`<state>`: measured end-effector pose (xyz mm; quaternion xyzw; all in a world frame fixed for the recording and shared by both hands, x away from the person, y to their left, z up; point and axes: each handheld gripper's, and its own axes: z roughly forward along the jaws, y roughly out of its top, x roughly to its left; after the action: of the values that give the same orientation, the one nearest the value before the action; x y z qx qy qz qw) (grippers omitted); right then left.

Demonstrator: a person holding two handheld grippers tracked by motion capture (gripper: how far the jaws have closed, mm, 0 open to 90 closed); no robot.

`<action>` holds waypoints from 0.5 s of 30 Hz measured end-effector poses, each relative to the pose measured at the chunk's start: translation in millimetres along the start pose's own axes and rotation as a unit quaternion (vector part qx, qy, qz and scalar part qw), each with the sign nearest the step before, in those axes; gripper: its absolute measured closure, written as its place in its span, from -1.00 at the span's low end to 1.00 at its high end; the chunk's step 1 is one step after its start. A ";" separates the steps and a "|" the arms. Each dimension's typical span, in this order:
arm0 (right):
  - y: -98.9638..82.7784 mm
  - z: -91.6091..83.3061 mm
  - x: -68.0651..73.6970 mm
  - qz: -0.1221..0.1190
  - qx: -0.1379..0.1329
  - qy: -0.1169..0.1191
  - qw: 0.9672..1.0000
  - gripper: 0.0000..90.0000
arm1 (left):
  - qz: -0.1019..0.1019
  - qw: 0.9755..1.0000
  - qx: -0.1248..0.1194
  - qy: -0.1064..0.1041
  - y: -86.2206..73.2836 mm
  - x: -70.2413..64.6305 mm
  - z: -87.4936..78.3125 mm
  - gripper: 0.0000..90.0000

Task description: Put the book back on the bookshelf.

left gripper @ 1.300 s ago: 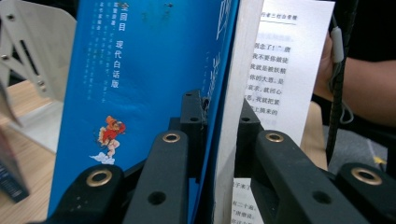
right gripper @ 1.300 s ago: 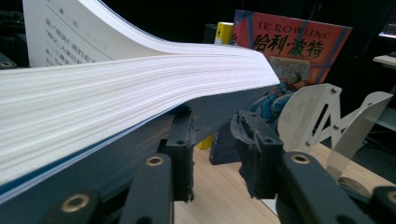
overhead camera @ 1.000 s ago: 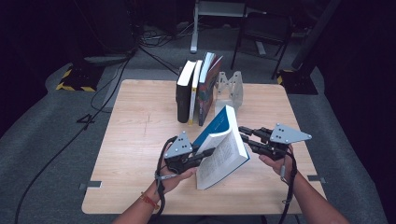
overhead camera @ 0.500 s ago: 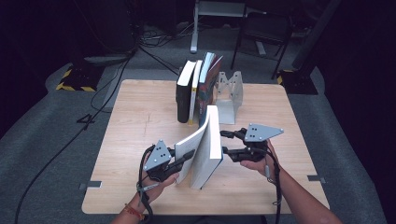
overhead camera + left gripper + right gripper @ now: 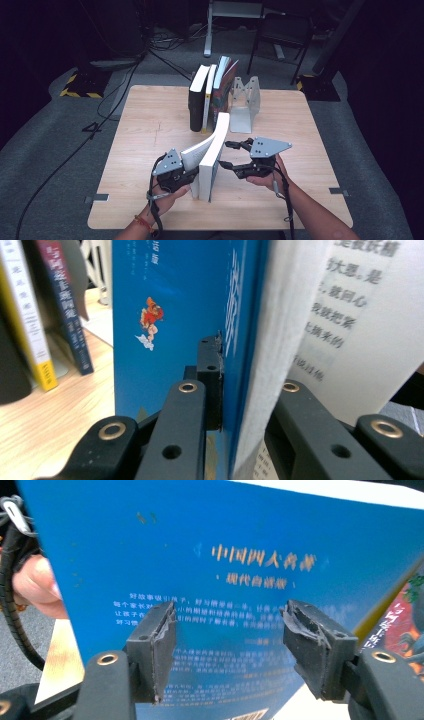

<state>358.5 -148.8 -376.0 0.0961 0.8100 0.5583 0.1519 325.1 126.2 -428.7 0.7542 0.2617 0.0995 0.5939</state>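
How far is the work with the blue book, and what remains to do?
Done: three books stand against the bookend. In hand: the blue book stands on the table, the left gripper shut on its cover and pages; the right gripper is open beside it. Left, probably: adding it to the row.

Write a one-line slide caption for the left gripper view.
Left tongs clamp the blue book's cover and pages, with shelved books standing behind on the wooden table.

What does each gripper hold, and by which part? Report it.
The left gripper clamps the blue-covered paperback book by its cover and some pages, low at its near edge. The right gripper holds nothing; its jaws stand open facing the cover.
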 end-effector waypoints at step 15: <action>-12.7 -58.9 -13.0 0.017 -0.003 -0.078 0.997 -0.14 | 0.023 0.997 0.011 -0.068 22.5 -0.1 66.4 0.80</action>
<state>349.9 -209.1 -366.6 0.1527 0.7922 0.5539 0.2056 361.9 66.5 -425.6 0.7718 0.2044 0.0582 0.5994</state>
